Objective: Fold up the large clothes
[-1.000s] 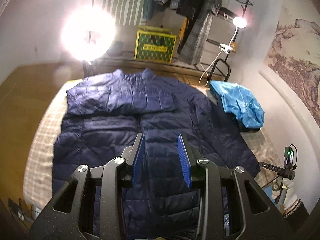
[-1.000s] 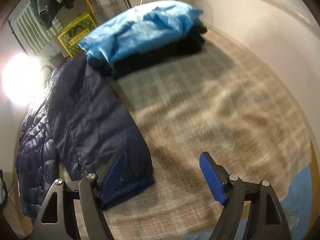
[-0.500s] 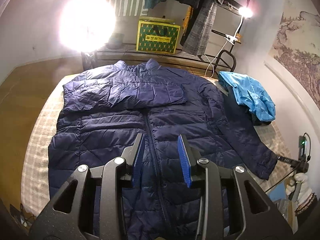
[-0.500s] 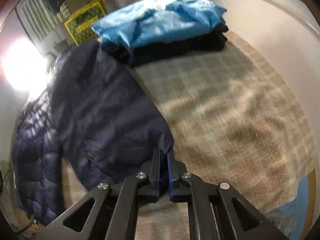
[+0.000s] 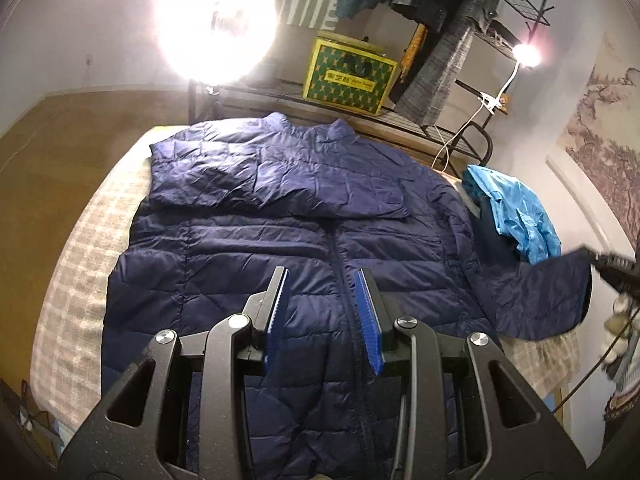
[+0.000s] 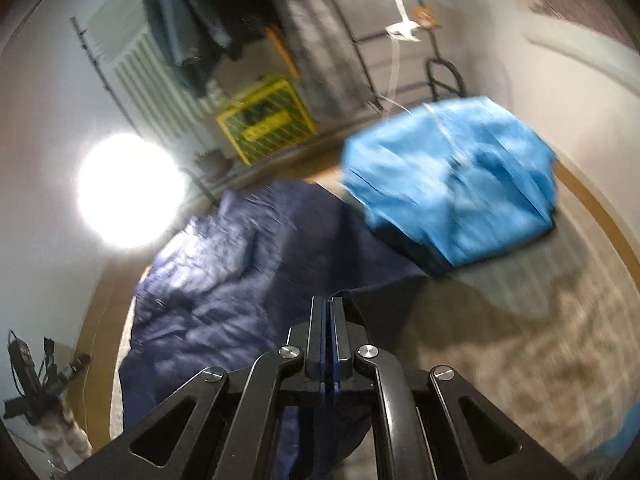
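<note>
Now, right gripper [image 6: 328, 312]: fingers clamped on sleeve [image 5: 548, 296], lifted since a second ago.
Left gripper [image 5: 322, 304]: fingers apart, empty, above jacket [image 5: 280, 240].
Meaning: sleeve fold toward 9 o'clock begins.

The jacket [image 5: 304, 248] hem is cut off at six o'clock behind the left tool [image 5: 322, 312]; the blue garment [image 6: 452, 192] is smeared by motion blur at two o'clock

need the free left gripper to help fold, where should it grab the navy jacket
Probably the hem corner of the navy jacket on its left: the left sleeve is already folded across the chest. Bring the left gripper in from the bed's left edge, low.
</note>
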Demonstrator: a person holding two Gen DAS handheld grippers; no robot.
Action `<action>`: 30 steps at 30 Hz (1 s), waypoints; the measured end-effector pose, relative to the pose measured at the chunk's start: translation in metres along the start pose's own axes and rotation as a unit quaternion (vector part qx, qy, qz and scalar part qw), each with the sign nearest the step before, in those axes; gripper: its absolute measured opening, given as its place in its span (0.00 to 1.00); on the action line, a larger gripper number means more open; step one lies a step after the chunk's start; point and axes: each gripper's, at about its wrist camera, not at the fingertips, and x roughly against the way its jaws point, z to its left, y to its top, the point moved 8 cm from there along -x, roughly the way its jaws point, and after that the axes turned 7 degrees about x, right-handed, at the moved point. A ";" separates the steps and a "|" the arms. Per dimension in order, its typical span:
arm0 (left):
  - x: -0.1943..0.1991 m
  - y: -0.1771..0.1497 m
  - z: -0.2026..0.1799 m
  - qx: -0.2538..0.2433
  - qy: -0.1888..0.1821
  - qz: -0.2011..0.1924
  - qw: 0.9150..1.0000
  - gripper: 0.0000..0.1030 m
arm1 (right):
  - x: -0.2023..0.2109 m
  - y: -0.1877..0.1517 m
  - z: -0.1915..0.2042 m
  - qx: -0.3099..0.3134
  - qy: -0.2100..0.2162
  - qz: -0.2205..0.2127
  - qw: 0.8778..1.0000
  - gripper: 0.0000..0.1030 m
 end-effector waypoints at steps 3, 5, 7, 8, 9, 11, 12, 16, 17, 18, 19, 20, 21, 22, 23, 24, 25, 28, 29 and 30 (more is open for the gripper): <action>0.001 0.004 0.013 0.014 0.006 0.000 1.000 0.33 | -0.017 0.018 0.031 0.009 0.016 -0.007 1.000 0.00; 0.005 0.010 0.024 0.030 0.010 -0.007 0.999 0.33 | -0.033 0.030 0.051 0.021 0.022 -0.009 0.999 0.00; 0.010 0.017 0.034 0.045 0.016 -0.016 0.999 0.33 | -0.049 0.040 0.068 0.031 0.024 -0.009 0.999 0.00; 0.013 0.019 0.041 0.054 0.019 -0.021 0.998 0.33 | -0.056 0.045 0.076 0.032 0.028 -0.009 0.999 0.00; 0.016 0.022 0.048 0.065 0.022 -0.026 0.997 0.33 | -0.064 0.053 0.085 0.032 0.034 -0.009 0.999 0.00; 0.020 0.026 0.058 0.081 0.026 -0.033 0.996 0.33 | -0.079 0.068 0.107 0.043 0.041 -0.014 0.998 0.00; 0.022 0.027 0.063 0.087 0.028 -0.036 0.995 0.33 | -0.088 0.079 0.123 0.055 0.043 -0.018 0.997 0.00; 0.029 0.030 0.073 0.087 0.043 -0.048 0.994 0.33 | -0.116 0.104 0.179 0.096 0.059 -0.026 0.993 0.00; 0.032 0.031 0.075 0.085 0.047 -0.052 0.994 0.33 | -0.126 0.109 0.197 0.108 0.059 -0.027 0.992 0.00; 0.035 0.032 0.077 0.085 0.048 -0.056 0.994 0.33 | -0.134 0.111 0.210 0.117 0.061 -0.027 0.991 0.00; 0.037 0.033 0.078 0.086 0.048 -0.059 0.993 0.33 | -0.146 0.112 0.227 0.128 0.065 -0.024 0.989 0.00; 0.039 0.034 0.081 0.089 0.049 -0.061 0.993 0.33 | -0.157 0.111 0.241 0.136 0.068 -0.021 0.988 0.00; 0.040 0.035 0.083 0.092 0.049 -0.063 0.993 0.33 | -0.168 0.109 0.254 0.143 0.071 -0.016 0.987 0.00; 0.041 0.035 0.085 0.094 0.049 -0.064 0.992 0.33 | -0.182 0.106 0.270 0.150 0.073 -0.009 0.986 0.00; 0.043 0.036 0.087 0.097 0.049 -0.065 0.992 0.33 | -0.194 0.103 0.281 0.155 0.075 -0.003 0.985 0.00; 0.044 0.036 0.090 0.099 0.049 -0.067 0.992 0.33 | -0.207 0.099 0.293 0.159 0.077 0.004 0.984 0.00; 0.045 0.037 0.091 0.101 0.050 -0.068 0.991 0.33 | -0.221 0.093 0.305 0.164 0.078 0.012 0.983 0.00; 0.050 0.038 0.097 0.111 0.047 -0.072 0.990 0.33 | -0.255 0.077 0.334 0.181 0.080 0.030 0.980 0.00; 0.052 0.039 0.099 0.112 0.045 -0.073 0.990 0.33 | -0.266 0.071 0.344 0.187 0.080 0.036 0.978 0.00; 0.053 0.039 0.101 0.111 0.046 -0.073 0.990 0.33 | -0.274 0.066 0.351 0.191 0.083 0.044 0.977 0.00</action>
